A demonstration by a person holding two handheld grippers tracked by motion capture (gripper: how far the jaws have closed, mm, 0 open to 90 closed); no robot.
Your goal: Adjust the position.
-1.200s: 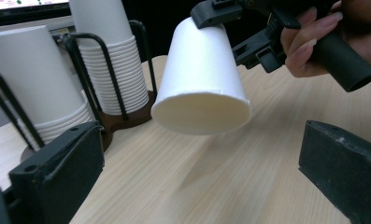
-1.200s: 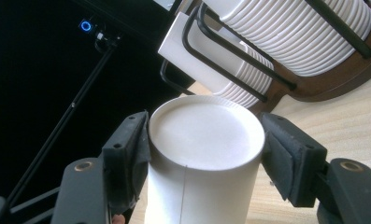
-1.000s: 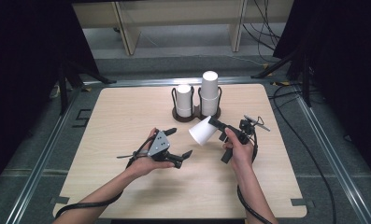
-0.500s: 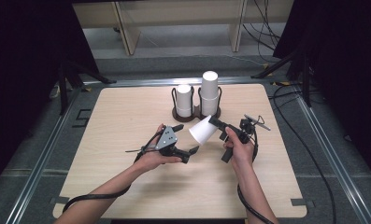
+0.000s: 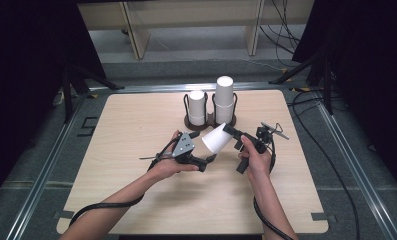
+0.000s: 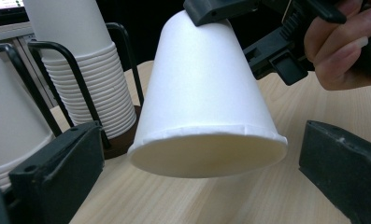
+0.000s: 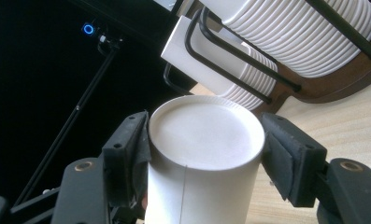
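A single white paper cup (image 5: 216,139) is held clamped at its closed end by the right gripper (image 5: 229,130), just in front of the black wire cup rack (image 5: 209,118); the left gripper (image 5: 211,158), jaws open, has been brought closer beneath its rim, suggesting a handover

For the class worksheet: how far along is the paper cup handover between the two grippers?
Done: one paper cup is out of the stacks in the holder. In hand: right gripper clamps its base. Left: left gripper, jaws open beside the rim, has not closed on it.
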